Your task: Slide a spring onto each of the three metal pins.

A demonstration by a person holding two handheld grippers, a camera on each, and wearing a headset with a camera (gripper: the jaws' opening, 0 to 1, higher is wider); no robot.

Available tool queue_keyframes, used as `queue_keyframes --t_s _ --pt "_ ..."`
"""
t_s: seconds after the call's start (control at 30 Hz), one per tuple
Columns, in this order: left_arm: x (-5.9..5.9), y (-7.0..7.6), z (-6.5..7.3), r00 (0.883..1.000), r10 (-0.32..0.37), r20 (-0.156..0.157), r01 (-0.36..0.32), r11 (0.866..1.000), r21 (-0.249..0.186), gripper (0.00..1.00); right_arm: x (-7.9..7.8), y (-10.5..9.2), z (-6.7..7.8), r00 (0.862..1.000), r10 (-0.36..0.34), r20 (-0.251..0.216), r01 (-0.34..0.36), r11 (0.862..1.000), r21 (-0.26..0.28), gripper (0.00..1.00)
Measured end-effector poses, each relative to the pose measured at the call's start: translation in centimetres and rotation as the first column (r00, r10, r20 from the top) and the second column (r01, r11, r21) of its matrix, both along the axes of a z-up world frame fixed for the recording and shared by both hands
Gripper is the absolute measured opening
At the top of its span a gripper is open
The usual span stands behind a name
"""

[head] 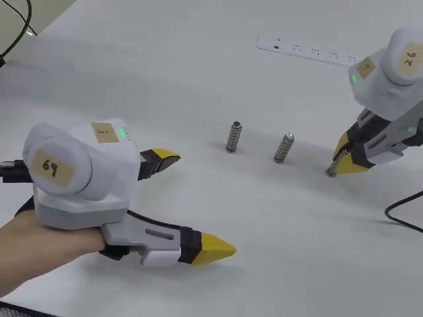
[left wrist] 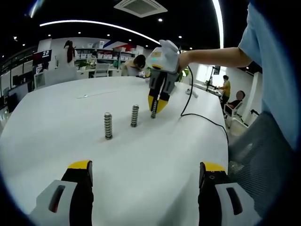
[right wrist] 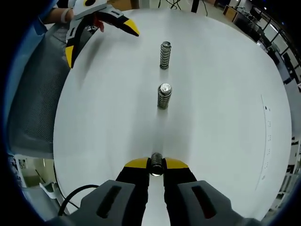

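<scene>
Two upright pins wearing springs stand on the white table: one (head: pixel 233 137) at centre and one (head: pixel 283 148) to its right. They also show as the near spring (right wrist: pixel 163 96) and the far spring (right wrist: pixel 164 55) in the right gripper view. My right gripper (head: pixel 344 158) is shut on a third spring (head: pixel 337 162), held low at the table, right of the other two; its top (right wrist: pixel 156 165) sits between the yellow tips. My left gripper (head: pixel 198 201) hovers open and empty at the front left, well short of the springs (left wrist: pixel 108 125) (left wrist: pixel 134 115).
A white power strip (head: pixel 307 50) lies at the back right. A black cable (head: pixel 403 214) curls on the table at the right edge. A person's hand (head: pixel 39 251) holds the left gripper. Other people sit far off in the room.
</scene>
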State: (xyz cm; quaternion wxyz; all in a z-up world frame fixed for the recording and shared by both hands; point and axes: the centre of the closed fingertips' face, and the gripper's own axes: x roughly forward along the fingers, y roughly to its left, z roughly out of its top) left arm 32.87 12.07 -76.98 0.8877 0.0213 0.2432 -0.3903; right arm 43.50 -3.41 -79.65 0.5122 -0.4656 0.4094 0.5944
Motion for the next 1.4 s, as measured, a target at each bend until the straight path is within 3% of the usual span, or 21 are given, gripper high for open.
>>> queue_keyframes --t_s 0.57,0.77,0.87,0.93,1.0,1.1,1.4 --pt "0.0 -0.1 0.0 1.000 -0.004 0.001 0.004 1.000 -0.004 0.91 -0.1 0.2 0.0 1.000 -0.015 0.003 0.015 1.000 0.000 0.10" --pt "0.0 -0.1 0.1 1.000 -0.001 0.002 0.001 1.000 -0.005 0.91 -0.2 0.1 0.1 1.000 -0.028 0.002 0.028 0.999 0.017 0.26" --pt "0.0 -0.1 0.1 1.000 -0.001 0.003 0.001 1.000 -0.004 0.91 -0.4 0.3 0.2 0.999 -0.055 0.000 0.055 0.997 0.052 0.39" --pt "0.0 -0.1 0.2 1.000 0.000 0.004 0.000 1.000 -0.006 0.91 -0.2 0.3 0.3 0.998 -0.067 0.021 0.066 0.995 0.073 0.49" --pt "0.0 -0.1 0.2 1.000 0.001 0.005 -0.001 1.000 -0.006 0.91 0.0 0.3 0.4 0.996 -0.075 0.046 0.071 0.993 0.092 0.52" --pt "0.0 -0.1 0.3 1.000 0.000 0.006 0.000 1.000 -0.008 0.91 -0.2 0.8 0.7 0.990 -0.133 0.035 0.126 0.979 0.157 0.63" --pt "0.3 0.1 0.7 1.000 0.010 0.013 -0.010 1.000 -0.013 0.92 -1.5 1.1 0.8 0.977 -0.212 0.023 0.198 0.942 0.273 0.87"
